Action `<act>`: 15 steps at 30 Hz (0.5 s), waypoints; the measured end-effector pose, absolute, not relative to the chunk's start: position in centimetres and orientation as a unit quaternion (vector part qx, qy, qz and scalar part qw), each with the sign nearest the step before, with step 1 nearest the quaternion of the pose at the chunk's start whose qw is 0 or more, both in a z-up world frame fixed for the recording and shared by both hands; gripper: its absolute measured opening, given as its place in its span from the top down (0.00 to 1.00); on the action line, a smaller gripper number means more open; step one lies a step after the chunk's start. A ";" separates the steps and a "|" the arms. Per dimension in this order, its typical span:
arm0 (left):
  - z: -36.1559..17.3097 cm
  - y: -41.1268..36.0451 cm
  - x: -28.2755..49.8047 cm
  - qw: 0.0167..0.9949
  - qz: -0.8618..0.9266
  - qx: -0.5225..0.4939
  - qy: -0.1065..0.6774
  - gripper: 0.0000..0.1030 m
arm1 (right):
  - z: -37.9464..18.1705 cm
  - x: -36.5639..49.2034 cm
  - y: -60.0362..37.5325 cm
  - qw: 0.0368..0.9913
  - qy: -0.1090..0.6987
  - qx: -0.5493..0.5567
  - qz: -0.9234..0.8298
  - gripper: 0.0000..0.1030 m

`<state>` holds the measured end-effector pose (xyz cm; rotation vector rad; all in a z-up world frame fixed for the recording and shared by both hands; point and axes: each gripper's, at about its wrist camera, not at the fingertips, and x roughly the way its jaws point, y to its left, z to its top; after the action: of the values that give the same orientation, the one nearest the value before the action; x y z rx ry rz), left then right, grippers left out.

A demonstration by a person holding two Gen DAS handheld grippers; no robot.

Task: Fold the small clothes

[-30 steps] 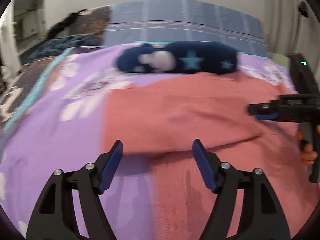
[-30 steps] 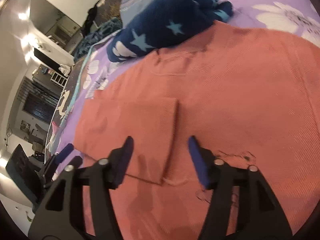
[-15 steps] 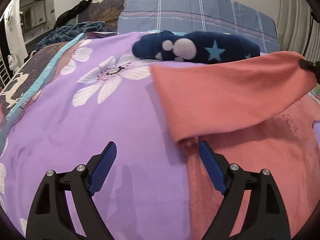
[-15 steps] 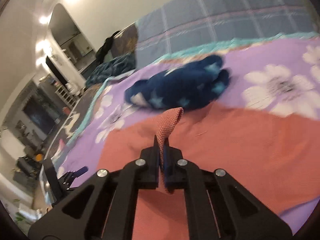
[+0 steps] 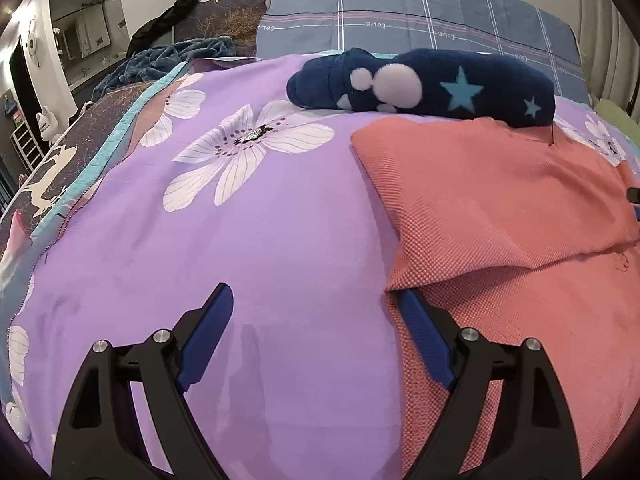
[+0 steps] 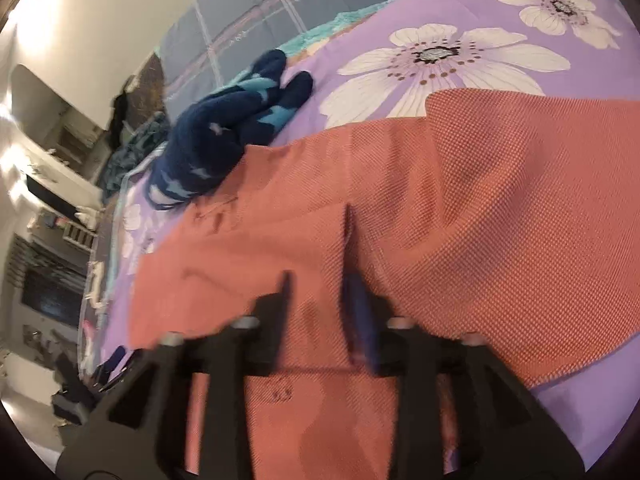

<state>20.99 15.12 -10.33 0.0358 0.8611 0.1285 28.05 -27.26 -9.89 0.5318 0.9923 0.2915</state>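
A salmon-pink knit garment (image 5: 500, 204) lies on the purple flowered bedspread (image 5: 240, 240), its left part folded over onto the rest. My left gripper (image 5: 316, 320) is open and empty, low over the bedspread, its right finger at the garment's left folded edge. In the right wrist view the garment (image 6: 480, 200) fills the middle. My right gripper (image 6: 316, 296) is open just above it, blurred, with a raised fold of fabric just ahead of the fingers. Only a sliver of the right gripper shows in the left wrist view.
A dark blue fleece garment with stars (image 5: 424, 84) lies rolled at the far edge of the pink one; it also shows in the right wrist view (image 6: 224, 128). A grey plaid pillow (image 5: 420, 16) lies behind it. A dark blanket (image 5: 168, 60) lies at the far left.
My right gripper carried the pink garment's edge across, lowered it and opened, letting it go. The fold now lies flat. My left gripper stayed open and shifted left.
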 end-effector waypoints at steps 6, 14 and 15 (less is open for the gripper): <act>-10.5 15.0 21.2 0.905 0.064 0.023 0.420 0.17 | -10.4 27.3 -24.2 0.833 0.501 0.165 0.168 0.63; -10.2 15.3 20.6 0.902 0.118 0.076 0.408 0.17 | -7.3 25.3 -26.8 0.841 0.482 0.195 0.150 0.93; -10.1 15.8 20.4 0.901 0.128 0.082 0.407 0.17 | -8.5 25.4 -27.0 0.822 0.516 0.186 0.149 0.82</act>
<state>20.43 15.79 -10.11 0.1704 0.8414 0.2644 25.39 -26.98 -8.52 0.3961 1.0986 0.3177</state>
